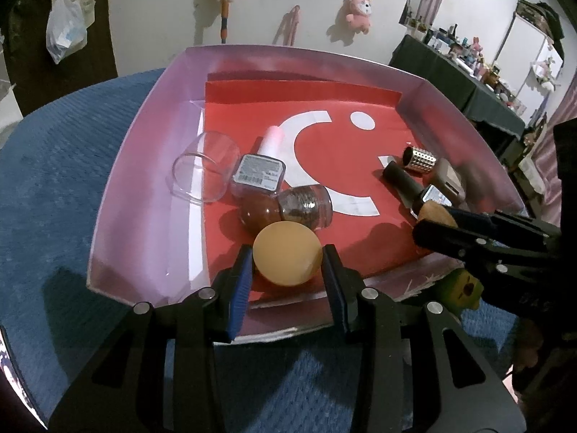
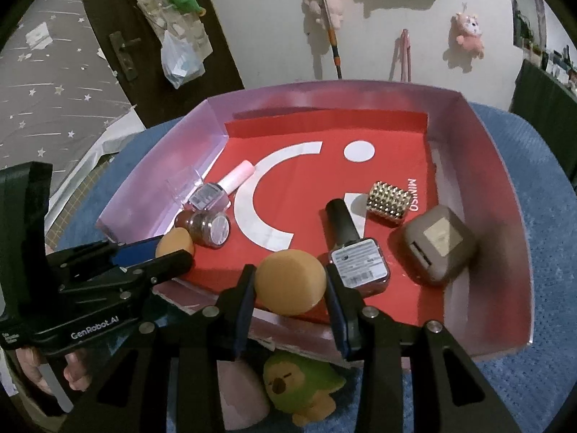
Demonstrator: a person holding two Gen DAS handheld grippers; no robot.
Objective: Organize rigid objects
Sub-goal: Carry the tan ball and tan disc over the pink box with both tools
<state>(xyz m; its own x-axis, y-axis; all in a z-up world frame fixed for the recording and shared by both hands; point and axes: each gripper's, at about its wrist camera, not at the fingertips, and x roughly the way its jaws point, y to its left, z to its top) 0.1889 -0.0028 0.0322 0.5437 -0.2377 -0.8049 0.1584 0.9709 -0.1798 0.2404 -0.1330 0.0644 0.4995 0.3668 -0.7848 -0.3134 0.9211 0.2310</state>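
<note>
A shallow box [image 1: 144, 166] [image 2: 505, 166] with a red floor holds the objects. My left gripper [image 1: 286, 263] is shut on an orange egg-shaped sponge [image 1: 286, 258] over the box's near edge; it also shows in the right wrist view [image 2: 175, 243]. My right gripper [image 2: 290, 281] is shut on a second orange sponge [image 2: 290, 281], seen in the left wrist view [image 1: 434, 213]. Inside lie a clear cup [image 1: 205, 171], a pink-capped bottle [image 1: 261, 169], a brown jar [image 1: 288, 209], a black-capped bottle [image 2: 355, 249], a studded silver cylinder [image 2: 389, 200] and a grey case [image 2: 438, 245].
The box sits on a blue textured surface [image 1: 47, 187]. A green plush toy [image 2: 299, 386] and a pink cone-like object [image 2: 241, 397] lie just outside the box's near wall. A door and a wall with hanging toys stand behind.
</note>
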